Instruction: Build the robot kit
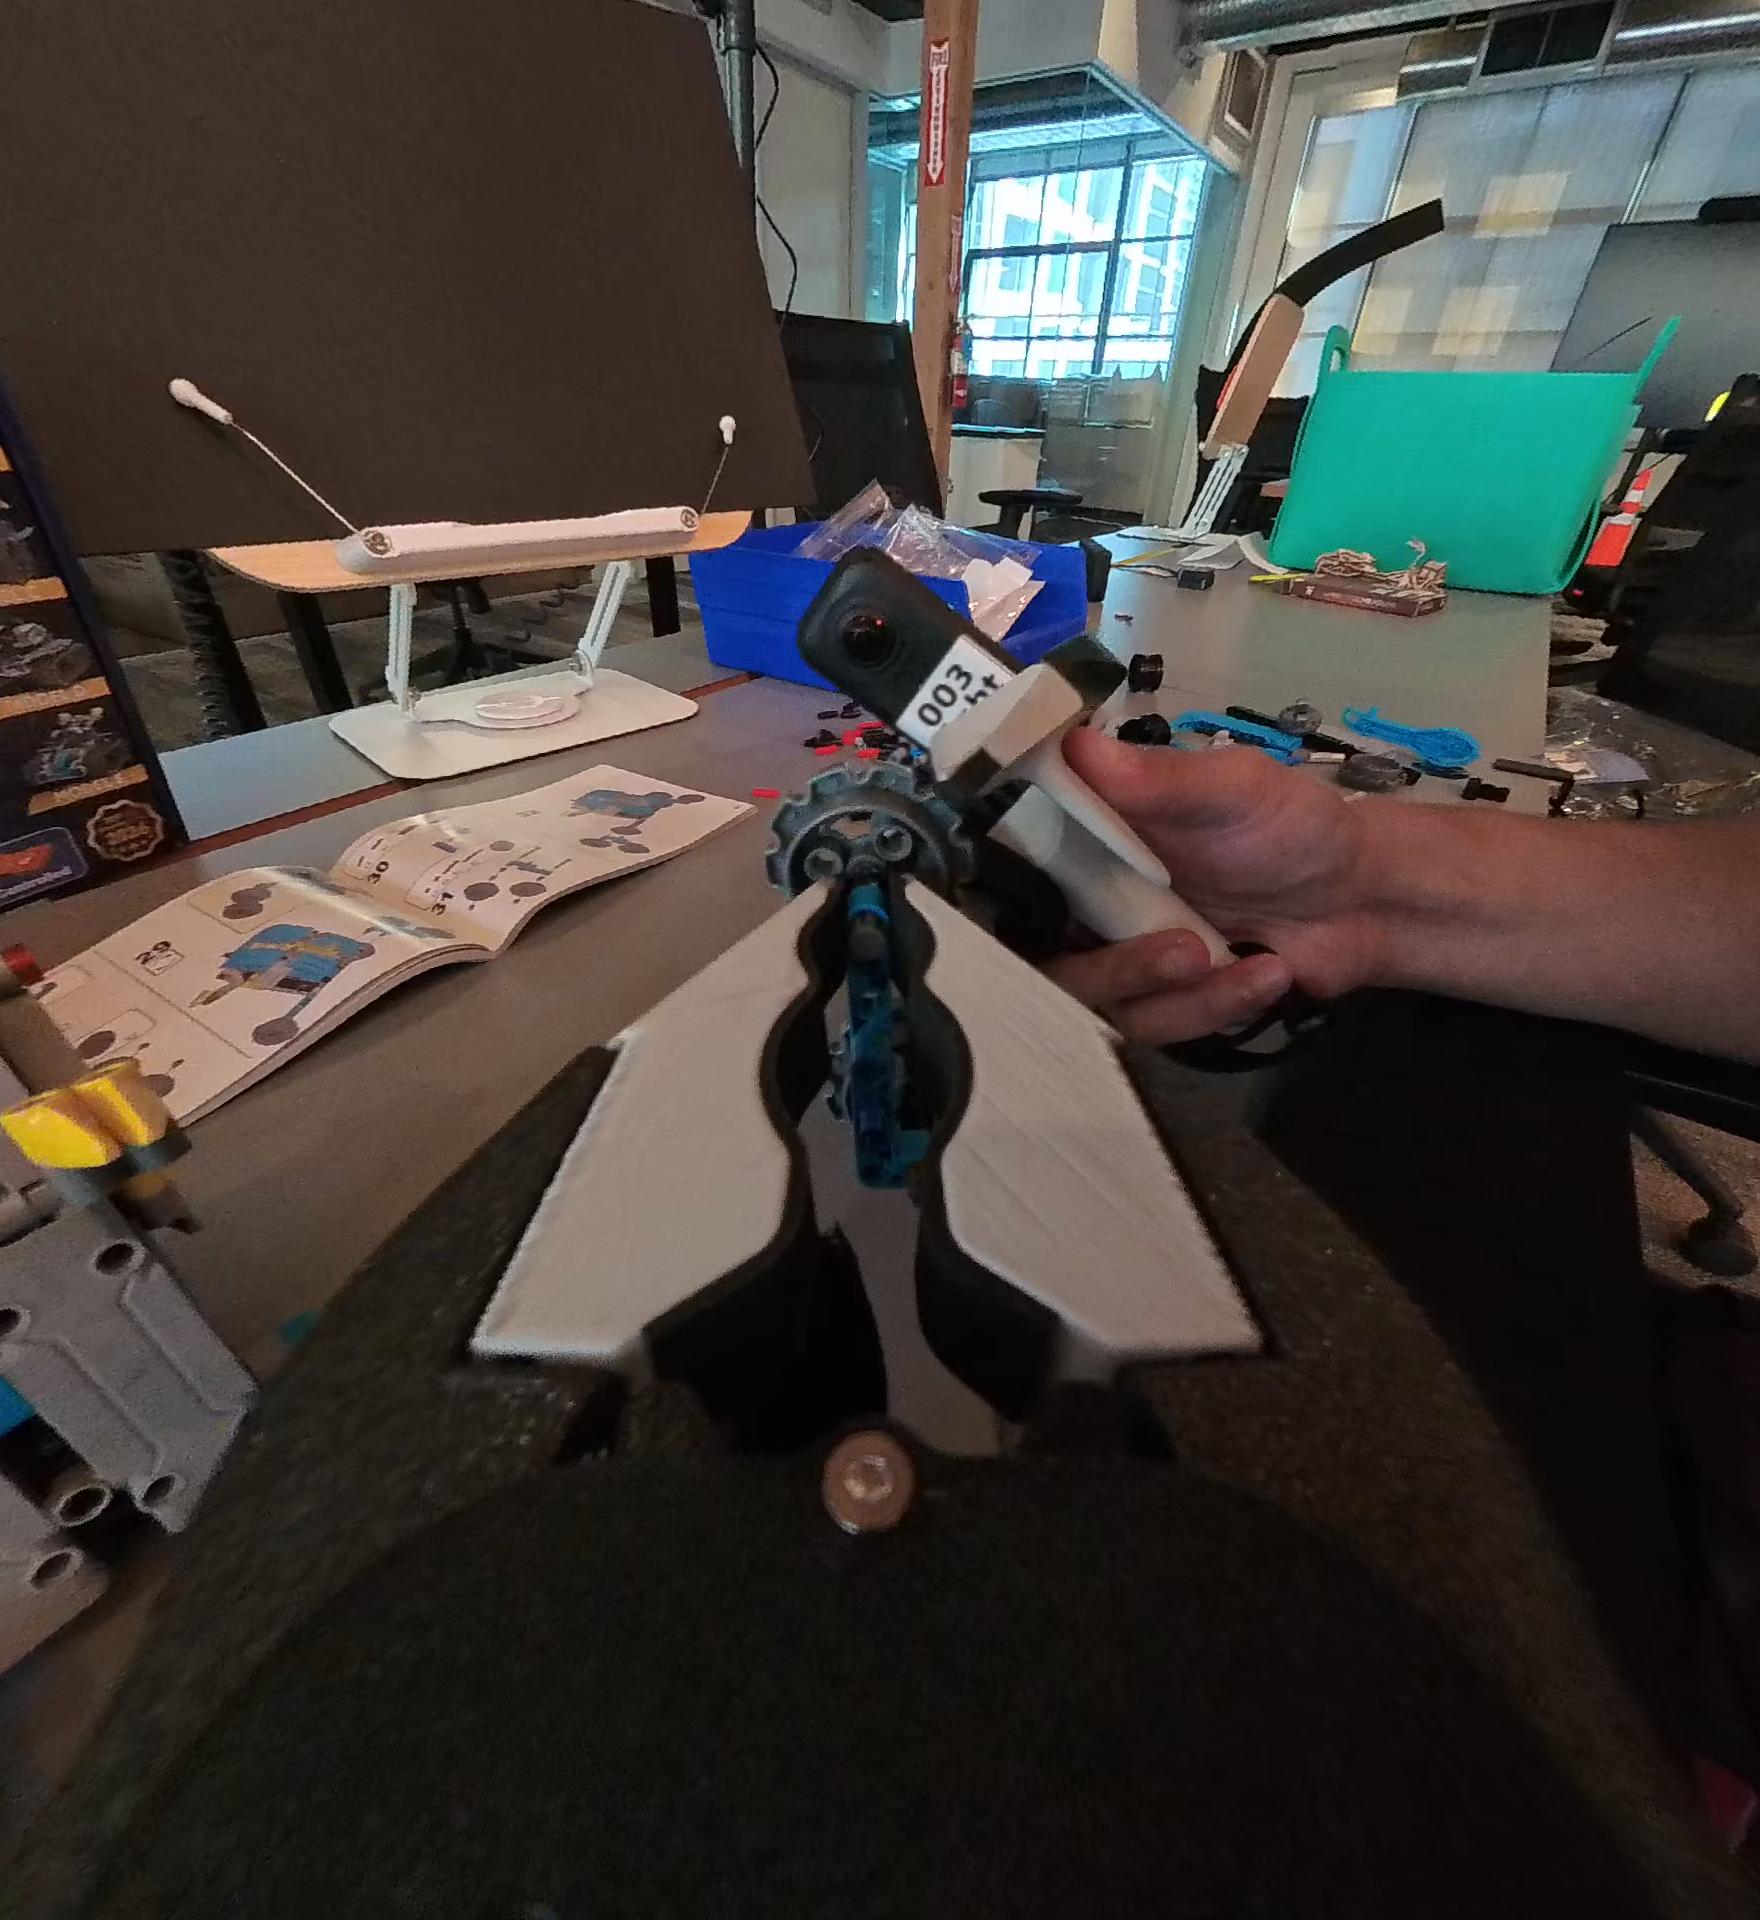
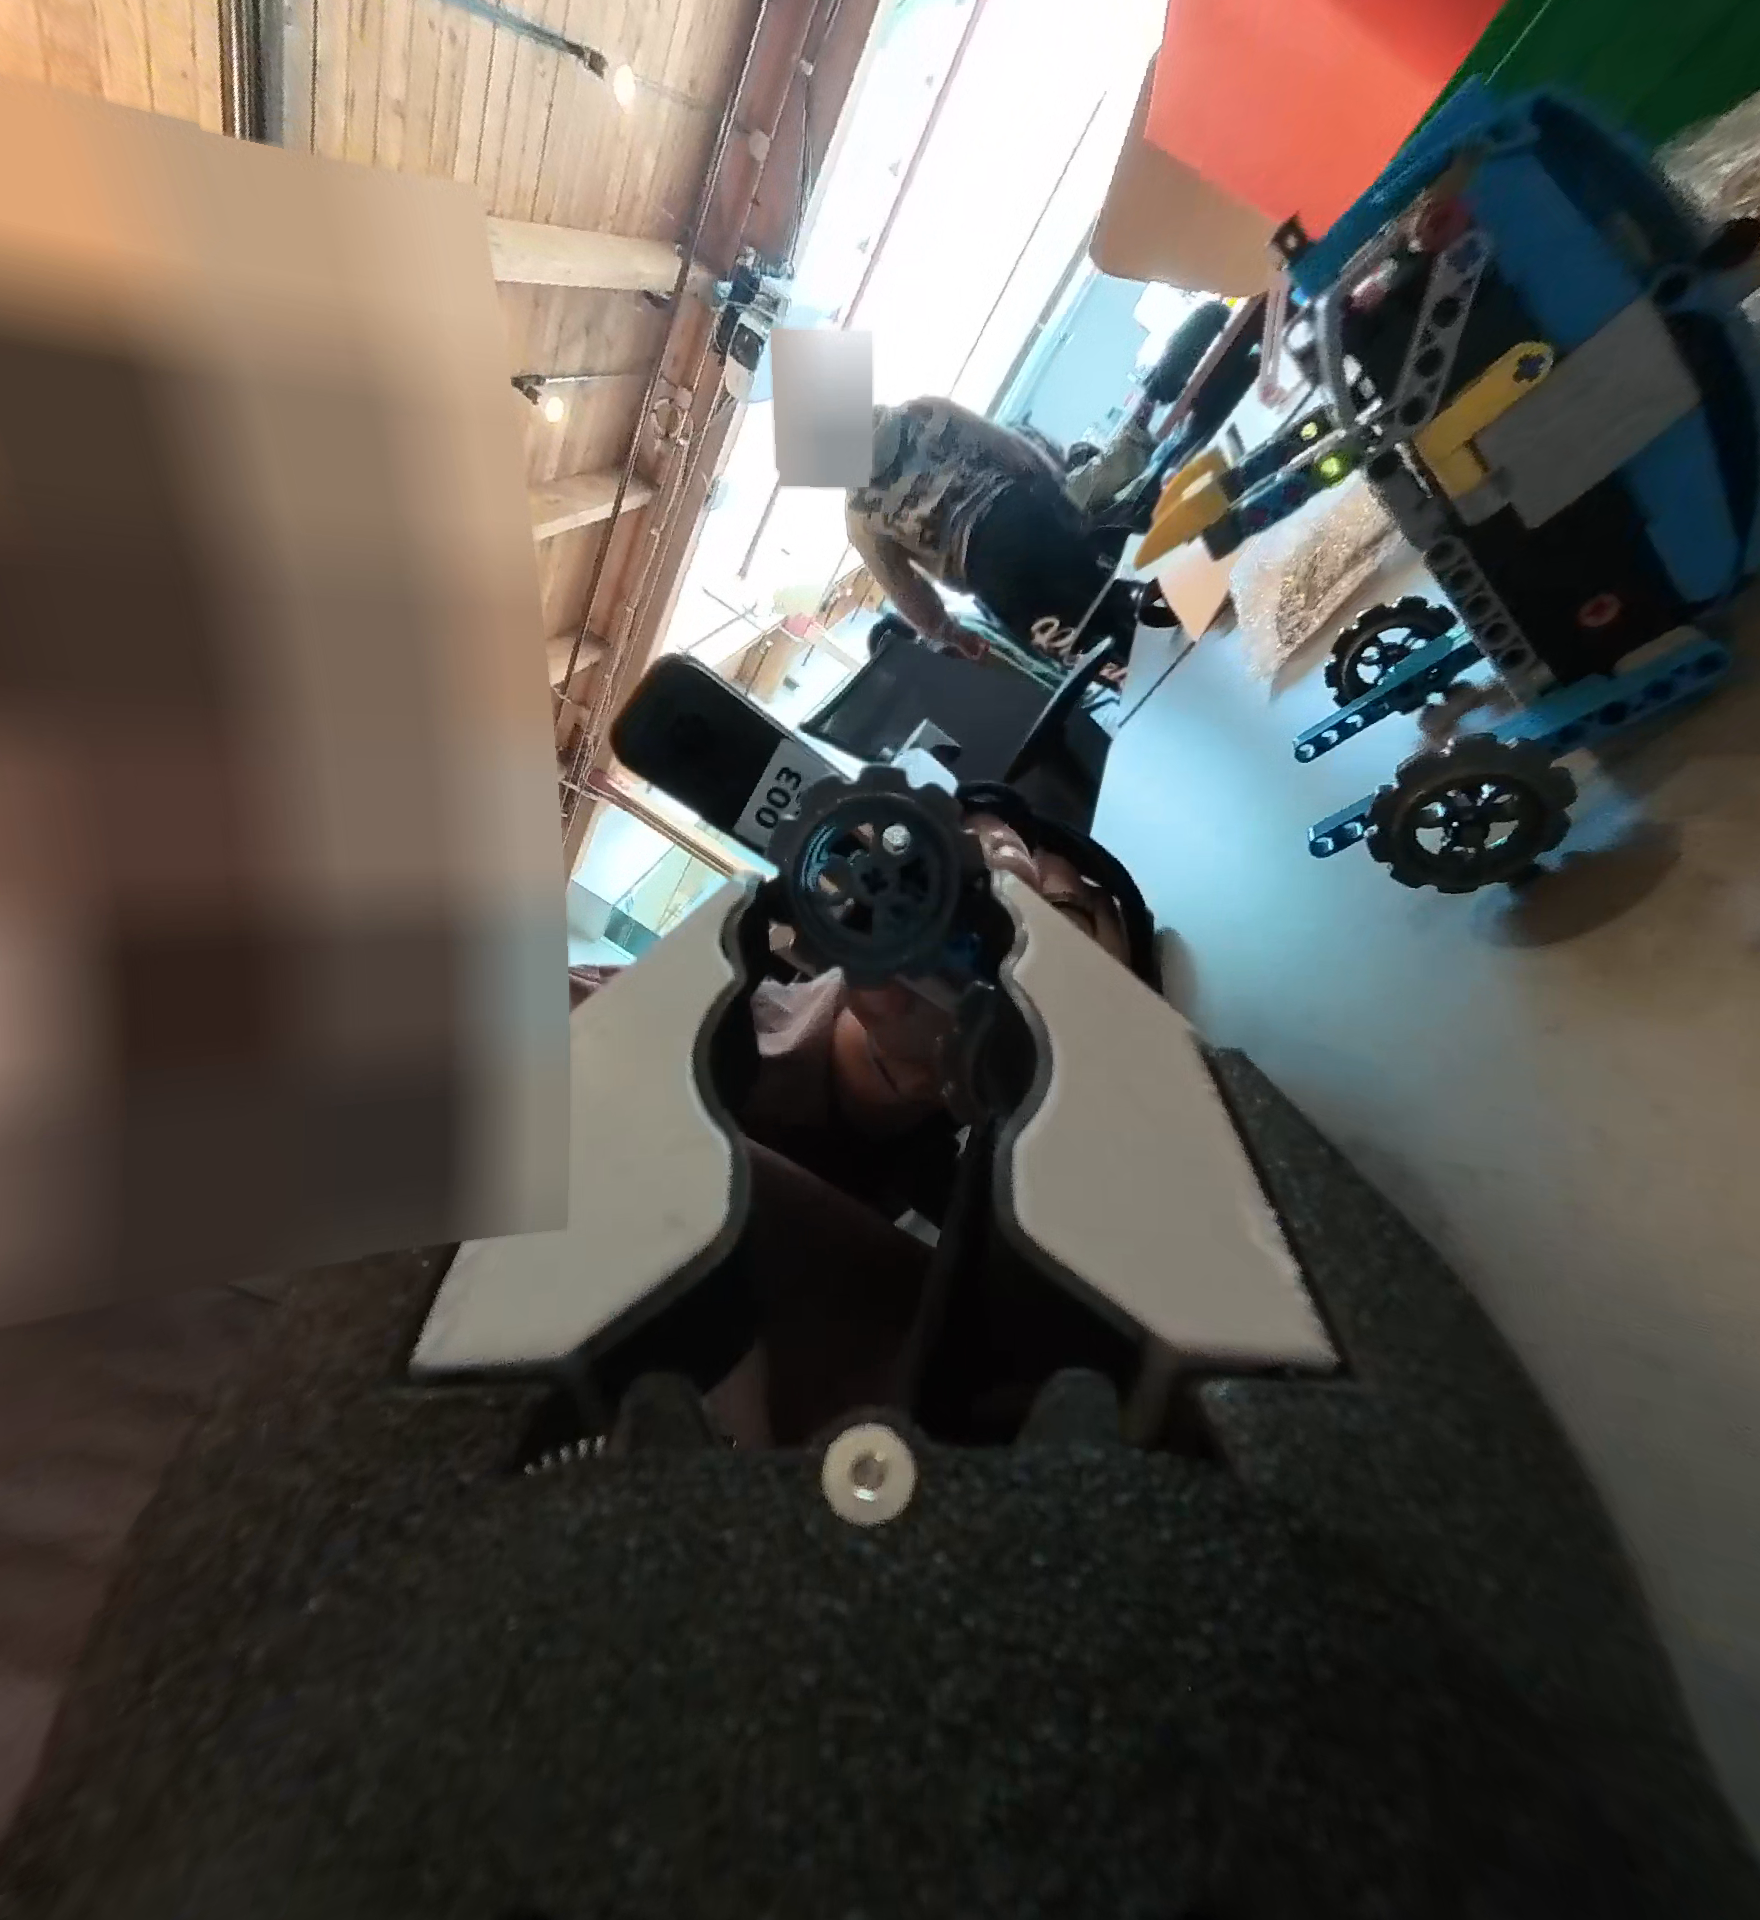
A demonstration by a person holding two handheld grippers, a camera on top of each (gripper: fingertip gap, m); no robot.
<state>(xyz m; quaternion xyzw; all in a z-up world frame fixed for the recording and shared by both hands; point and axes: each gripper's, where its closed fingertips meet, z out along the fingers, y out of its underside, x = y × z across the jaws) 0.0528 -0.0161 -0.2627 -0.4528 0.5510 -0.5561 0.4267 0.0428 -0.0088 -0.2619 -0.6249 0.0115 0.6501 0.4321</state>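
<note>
Booklet point(image 1: 398, 914) blocks left, brick model point(image 1: 55, 1299) near-left; bare table point(image 1: 419, 1122) between.

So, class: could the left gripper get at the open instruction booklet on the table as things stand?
Probably not yet: the left gripper is shut on the blue beam carrying the toothed wheel. The path to the instruction booklet looks clear.

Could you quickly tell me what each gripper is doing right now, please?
Left gripper: shut on the blue beam.
Right gripper: shut on the toothed wheel.
</note>
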